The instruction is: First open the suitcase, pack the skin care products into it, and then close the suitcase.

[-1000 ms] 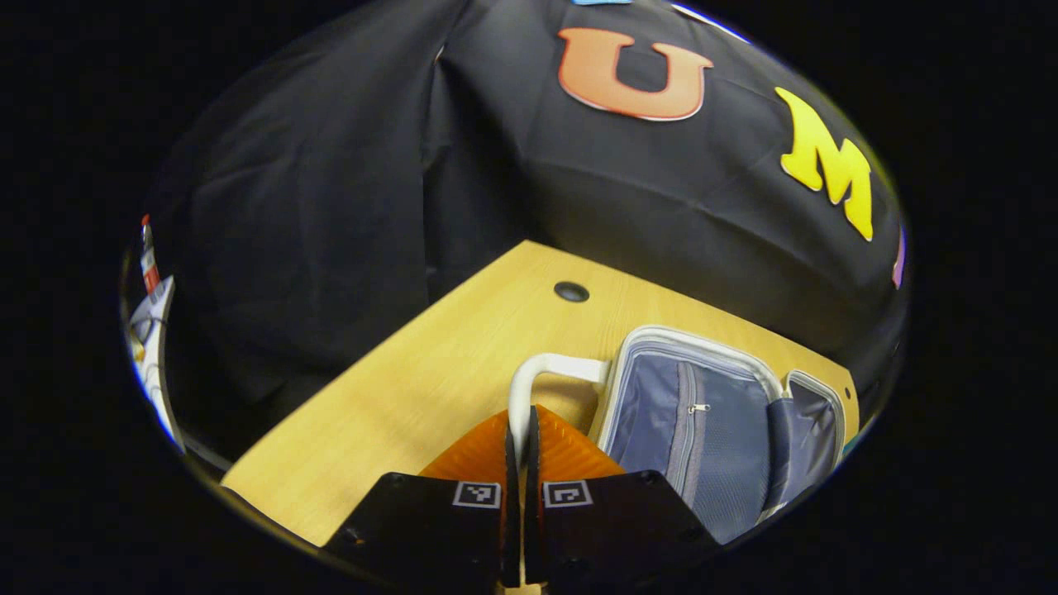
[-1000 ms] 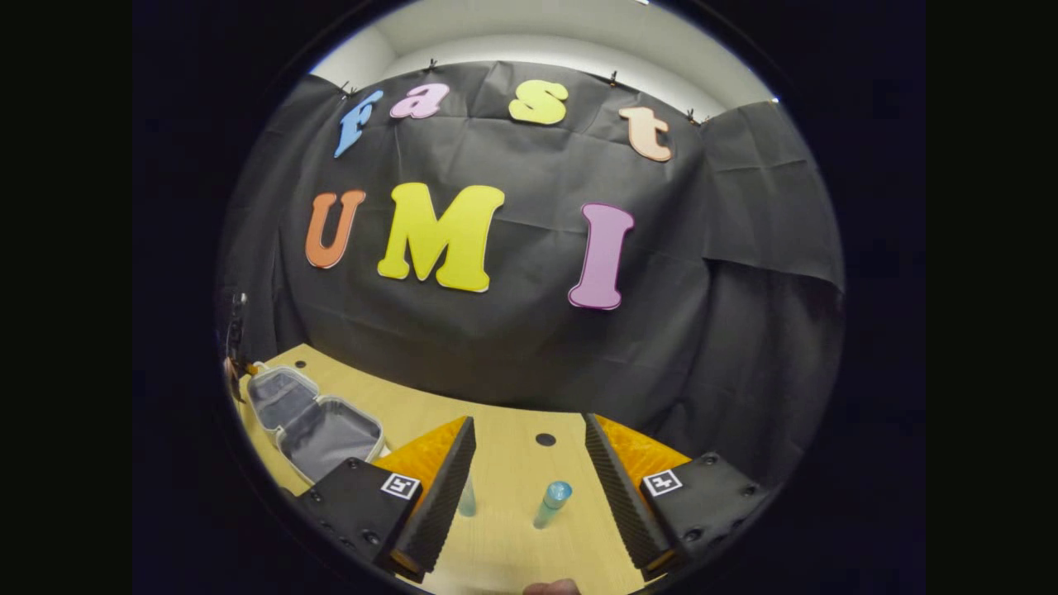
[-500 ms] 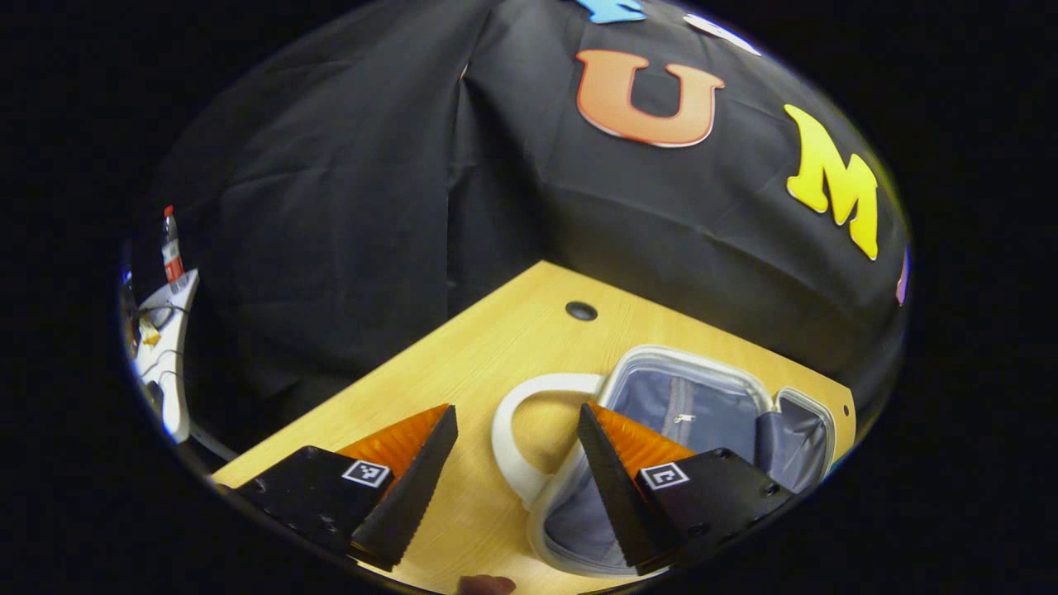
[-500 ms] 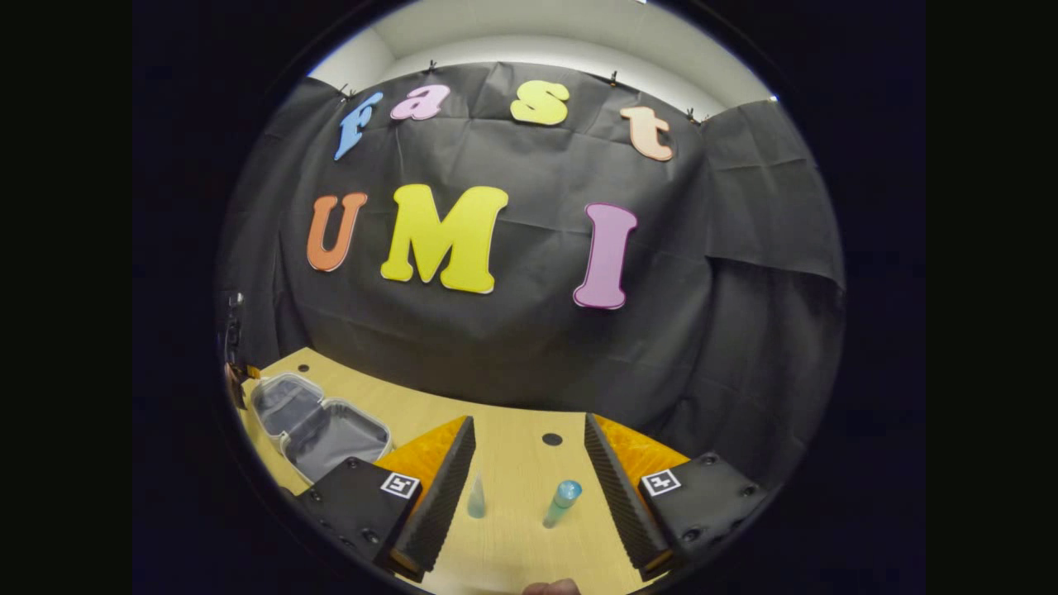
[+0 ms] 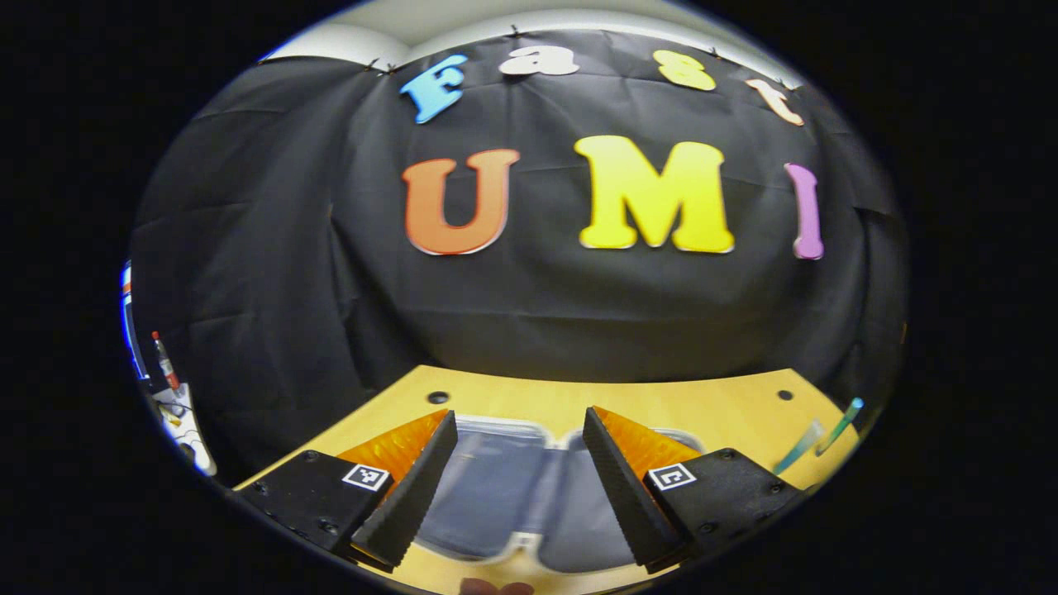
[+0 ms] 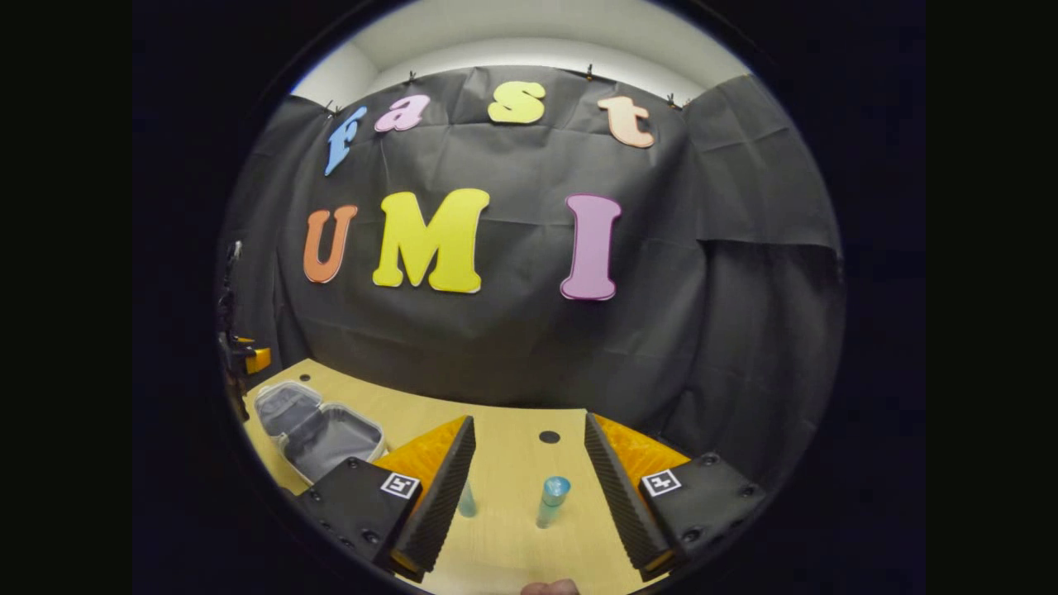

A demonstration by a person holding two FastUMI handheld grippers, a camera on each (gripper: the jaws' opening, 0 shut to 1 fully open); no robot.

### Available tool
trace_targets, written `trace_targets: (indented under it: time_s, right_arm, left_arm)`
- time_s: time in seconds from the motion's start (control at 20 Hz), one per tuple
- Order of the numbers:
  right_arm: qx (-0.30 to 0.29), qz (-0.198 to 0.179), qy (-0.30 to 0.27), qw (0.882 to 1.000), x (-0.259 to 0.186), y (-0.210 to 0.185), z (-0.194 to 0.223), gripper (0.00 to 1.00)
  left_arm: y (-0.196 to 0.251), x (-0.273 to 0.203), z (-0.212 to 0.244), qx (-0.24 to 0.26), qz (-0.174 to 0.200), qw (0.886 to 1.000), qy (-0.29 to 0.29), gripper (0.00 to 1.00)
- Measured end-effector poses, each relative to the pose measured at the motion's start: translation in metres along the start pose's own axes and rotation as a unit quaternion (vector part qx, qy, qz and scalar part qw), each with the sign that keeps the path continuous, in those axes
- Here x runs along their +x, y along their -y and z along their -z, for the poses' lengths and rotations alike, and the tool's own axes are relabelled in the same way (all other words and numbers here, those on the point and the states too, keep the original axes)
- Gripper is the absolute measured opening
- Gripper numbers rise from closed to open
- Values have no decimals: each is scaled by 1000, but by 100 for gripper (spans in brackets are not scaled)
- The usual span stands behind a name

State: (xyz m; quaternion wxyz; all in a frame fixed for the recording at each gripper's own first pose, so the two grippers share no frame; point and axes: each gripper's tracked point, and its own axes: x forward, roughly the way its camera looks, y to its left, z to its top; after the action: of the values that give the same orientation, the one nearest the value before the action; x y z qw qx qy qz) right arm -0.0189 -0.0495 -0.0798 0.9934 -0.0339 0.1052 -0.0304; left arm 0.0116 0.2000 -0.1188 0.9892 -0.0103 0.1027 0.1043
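Both tongs stand apart and empty: our left tongs hang over the open suitcase on the tabletop, our right tongs frame two blue skin care bottles, standing well right of the suitcase.

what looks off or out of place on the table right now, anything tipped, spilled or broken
Nothing stands out. The suitcase lies open and flat on the table, with nothing packed in the part in view. Two small bottles stand upright between the open right gripper fingers. No spill or damage is visible.
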Motion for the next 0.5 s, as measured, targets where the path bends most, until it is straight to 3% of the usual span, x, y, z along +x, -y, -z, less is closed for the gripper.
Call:
trace_targets:
  time_s: [0.15, 0.3, 0.5]
  right_arm:
    - [-7, -1, -14, 1000, 2, 28, 19, 78]
    - [-13, 4, -37, 999, 2, 59, 37, 79]
    - [-12, 15, -63, 998, 1, 100, 62, 79]
  left_arm:
    - [115, -19, 25, 8, 79, 997, -15, 98]
    - [216, -50, 64, 33, 160, 986, -37, 98]
    - [301, -45, 116, 49, 211, 973, -79, 98]
